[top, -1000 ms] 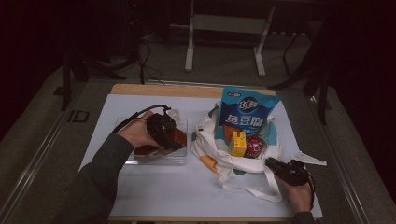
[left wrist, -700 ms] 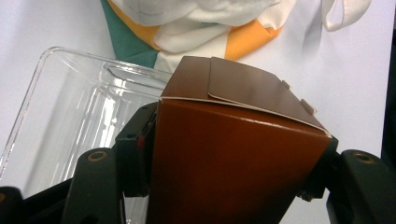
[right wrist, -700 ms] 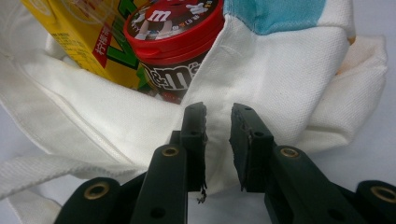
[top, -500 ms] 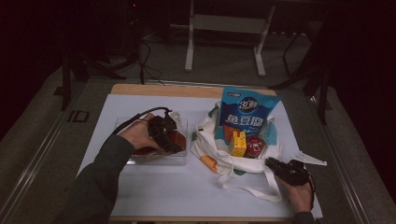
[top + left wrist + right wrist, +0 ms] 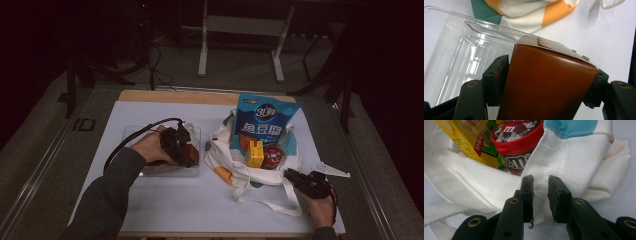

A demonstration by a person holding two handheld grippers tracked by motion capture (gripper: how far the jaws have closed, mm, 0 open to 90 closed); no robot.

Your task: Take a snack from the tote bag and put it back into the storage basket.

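My left gripper (image 5: 184, 151) (image 5: 546, 75) reaches into a clear plastic tray (image 5: 132, 136) (image 5: 461, 50) with a brown cardboard box (image 5: 193, 156) (image 5: 549, 82) between its jaws. Both pads still touch the box's sides, though the jaws have just been opening. A white tote bag (image 5: 222, 150) (image 5: 579, 155) with orange and green patches lies to the right of the tray. My right gripper (image 5: 292, 175) (image 5: 541, 180) is at the bag's near right rim, its jaws narrowly apart and pinching the white cloth.
Inside the bag lie a blue snack pouch (image 5: 265, 125), a yellow drink carton (image 5: 256, 152) (image 5: 461, 137) and a red-lidded candy tub (image 5: 272, 156) (image 5: 519, 135). The bag's straps (image 5: 270, 205) trail toward the front edge of the white table cover (image 5: 165, 205). Dark floor and stands lie beyond.
The left hand has barely shifted over the tray with the brown box. The right hand and the bag stay where they were.
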